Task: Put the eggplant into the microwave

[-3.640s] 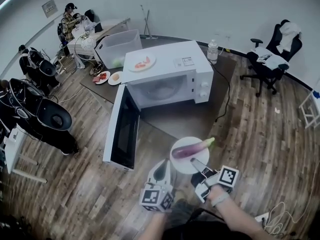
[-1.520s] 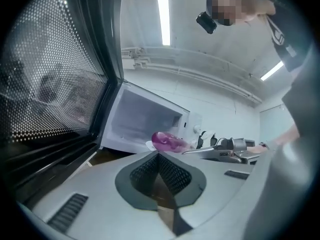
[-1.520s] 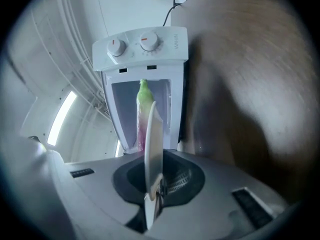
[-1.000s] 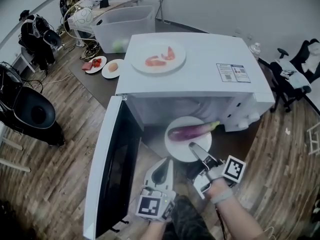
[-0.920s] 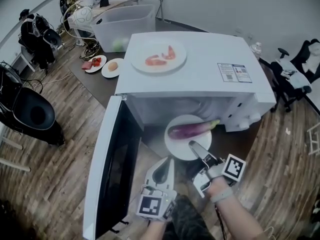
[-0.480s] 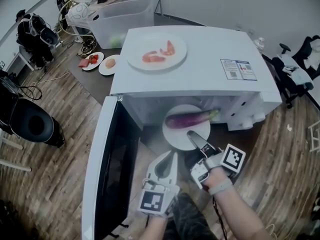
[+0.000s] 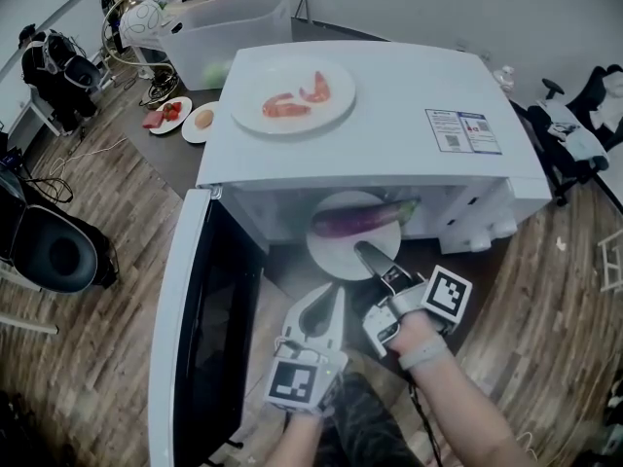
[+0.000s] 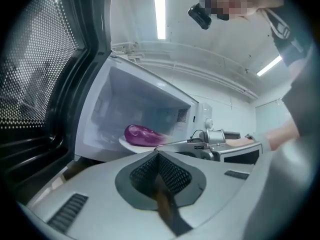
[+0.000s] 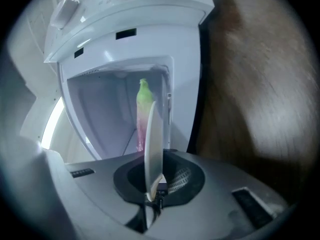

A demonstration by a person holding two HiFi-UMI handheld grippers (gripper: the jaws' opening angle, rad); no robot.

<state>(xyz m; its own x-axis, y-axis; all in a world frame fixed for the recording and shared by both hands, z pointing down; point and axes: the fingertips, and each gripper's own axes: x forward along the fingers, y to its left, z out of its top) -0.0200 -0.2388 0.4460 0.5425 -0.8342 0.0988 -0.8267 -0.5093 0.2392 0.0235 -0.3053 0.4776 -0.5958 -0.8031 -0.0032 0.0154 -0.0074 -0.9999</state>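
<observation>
Eggplant lying crosswise on plate, stem pointing right, at mouth of open microwave | my right gripper is pinching plate's near rim | my left gripper is hovering pressed together

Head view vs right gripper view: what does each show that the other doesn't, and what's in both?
Head view only: the left gripper, a plate of red food on top of the microwave, and a clear bin behind it.
Right gripper view only: the grip up close, with the jaws closed on the rim of the white plate, seen edge-on, plus the cavity's inner walls.
Both: the right gripper, the white plate, and the eggplant lying on it at the cavity mouth.
</observation>
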